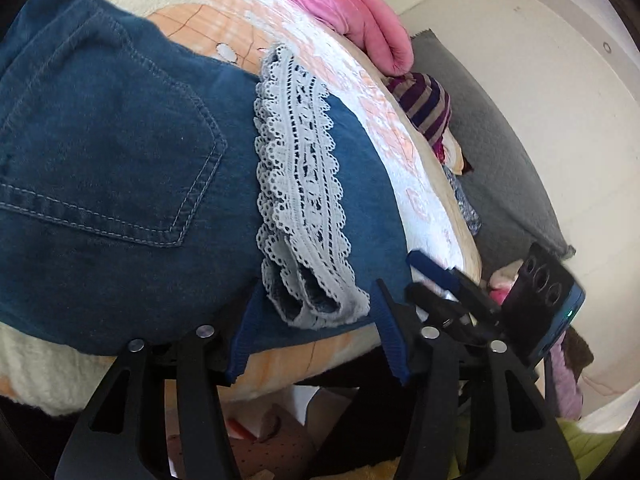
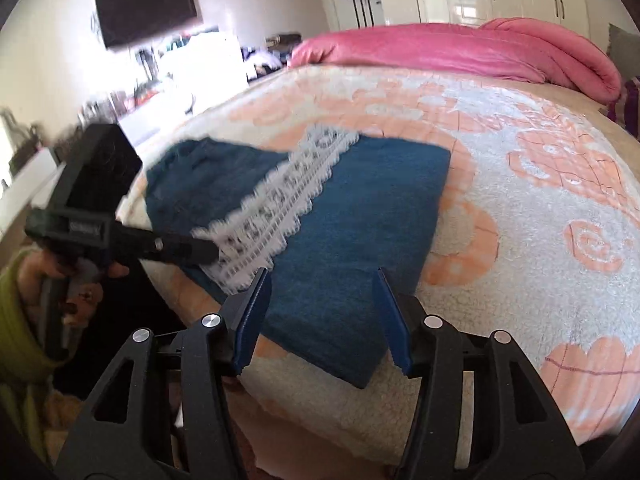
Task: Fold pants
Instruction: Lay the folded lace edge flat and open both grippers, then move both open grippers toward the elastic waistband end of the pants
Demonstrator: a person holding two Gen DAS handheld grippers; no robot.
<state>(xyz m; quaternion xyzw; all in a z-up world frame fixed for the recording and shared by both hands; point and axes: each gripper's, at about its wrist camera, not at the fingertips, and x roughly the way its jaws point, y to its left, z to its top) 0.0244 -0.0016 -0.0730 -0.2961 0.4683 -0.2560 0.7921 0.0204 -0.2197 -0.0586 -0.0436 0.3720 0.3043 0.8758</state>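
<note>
Pants (image 2: pixel 320 216) folded on bed (image 2: pixel 520 200), long axis diagonal (lace-trimmed), both claws open

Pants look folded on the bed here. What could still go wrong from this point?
The lace hem lies loose across the folded jeans; an open left gripper closing nearby could snag it and pull the fold apart. The jeans also sit near the bed edge, so a nudge from the right gripper might slide them off.

left gripper (image 1: pixel 316 320): black angular linkage arms are carrying silver round rivets; ribbed blue pads (image 1: pixel 244 332) are lining both fingers.
right gripper (image 2: pixel 320 316): showing matching black arms, blue pads.
hand (image 2: pixel 60 276) at 9 o'clock: bare skin is emerging from a yellow-green sleeve (image 2: pixel 16 320).
</note>
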